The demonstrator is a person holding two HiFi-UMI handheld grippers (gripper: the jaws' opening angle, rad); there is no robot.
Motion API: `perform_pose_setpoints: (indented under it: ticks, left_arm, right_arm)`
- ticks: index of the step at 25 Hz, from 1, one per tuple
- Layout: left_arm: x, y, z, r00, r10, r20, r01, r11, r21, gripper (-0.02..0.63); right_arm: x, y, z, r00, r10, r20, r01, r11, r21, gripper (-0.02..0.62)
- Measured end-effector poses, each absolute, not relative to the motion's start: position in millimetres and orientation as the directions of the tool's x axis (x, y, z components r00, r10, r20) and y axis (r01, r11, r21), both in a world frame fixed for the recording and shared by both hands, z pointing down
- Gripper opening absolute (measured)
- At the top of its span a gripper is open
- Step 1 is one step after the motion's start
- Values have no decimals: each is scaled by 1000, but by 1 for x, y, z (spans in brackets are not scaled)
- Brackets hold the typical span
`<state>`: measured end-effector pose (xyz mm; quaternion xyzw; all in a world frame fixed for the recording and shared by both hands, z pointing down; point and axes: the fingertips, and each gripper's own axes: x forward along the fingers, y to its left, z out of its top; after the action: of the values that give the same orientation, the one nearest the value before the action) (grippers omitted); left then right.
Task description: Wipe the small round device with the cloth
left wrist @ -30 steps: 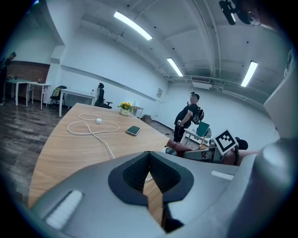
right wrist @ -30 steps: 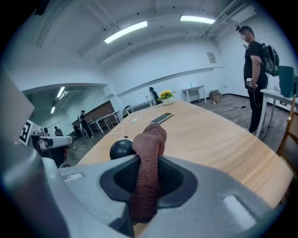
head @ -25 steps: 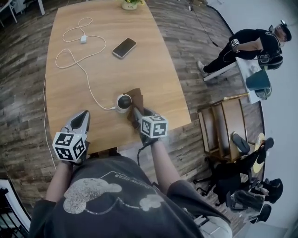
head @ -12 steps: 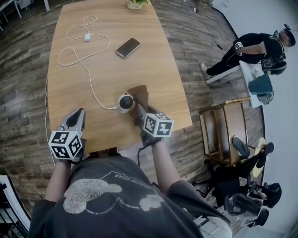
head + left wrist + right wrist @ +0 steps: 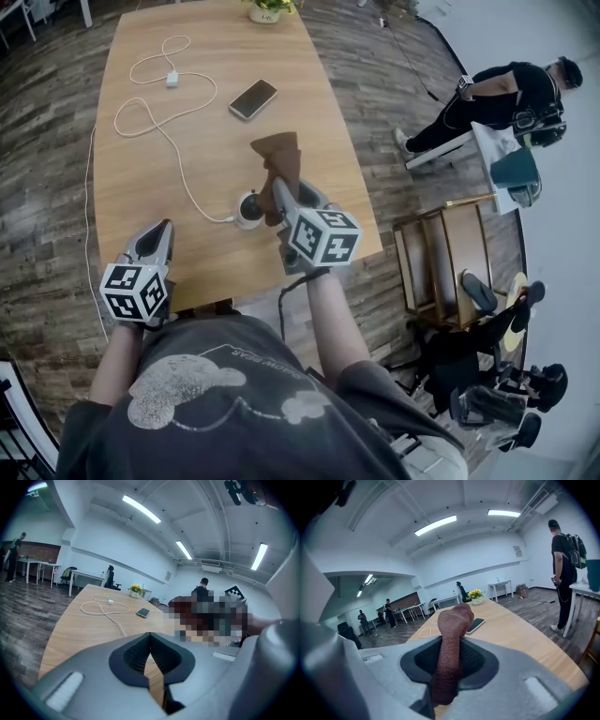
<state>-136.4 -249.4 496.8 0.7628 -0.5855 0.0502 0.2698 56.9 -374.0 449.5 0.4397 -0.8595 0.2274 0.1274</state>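
The small round device [image 5: 248, 208], white with a dark dome, sits on the wooden table [image 5: 197, 141] near its front edge, with a white cable plugged into it. My right gripper [image 5: 281, 195] is shut on a brown cloth [image 5: 278, 157] and holds it lifted just right of and above the device. In the right gripper view the cloth [image 5: 452, 634] stands bunched up out of the shut right gripper [image 5: 449, 677], and the device is hidden. My left gripper [image 5: 156, 240] hovers at the table's front left, apart from the device. In its own view the left gripper [image 5: 151, 657] is shut with nothing in it.
A phone [image 5: 251, 97] lies mid-table. The looped white cable [image 5: 155, 117] and its charger [image 5: 169, 79] lie at the back left. A flower pot [image 5: 265, 11] stands at the far edge. A person [image 5: 506, 94] stands at the right, beside a wooden rack [image 5: 450, 253].
My right gripper has lifted the cloth up from the table beside the device, so it now hangs in the air. The left gripper has hardly moved.
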Motion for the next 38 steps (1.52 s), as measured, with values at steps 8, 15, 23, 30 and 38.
perform_pose_setpoints:
  ticks: [8,15,23,30,38]
  left_arm:
    - [-150,-250,498,300,-872,387,-917,-151,369,18]
    - [-165,-249,503,261,-880,398,-921,-103,375,18]
    - [-172,-256,510,223,-878,424,-926,-55,374,18]
    - [-173,-254,516,199,-866,458,-931,-21,364,18]
    - [-176,-245,524,180,-852,491,-934,9,358,18]
  right_arm:
    - [26,-393,461,-675,-517,526,-657,746,-109,77]
    - [18,-396,479,-721,-226,655,-309,951,-12,77]
    - [6,-384,523,-626,110,772,20,992,-125,77]
    - [8,-373,562,-521,294,801,122,955,-271,75]
    - [20,-373,601,-442,331,833,113,942,-315,75]
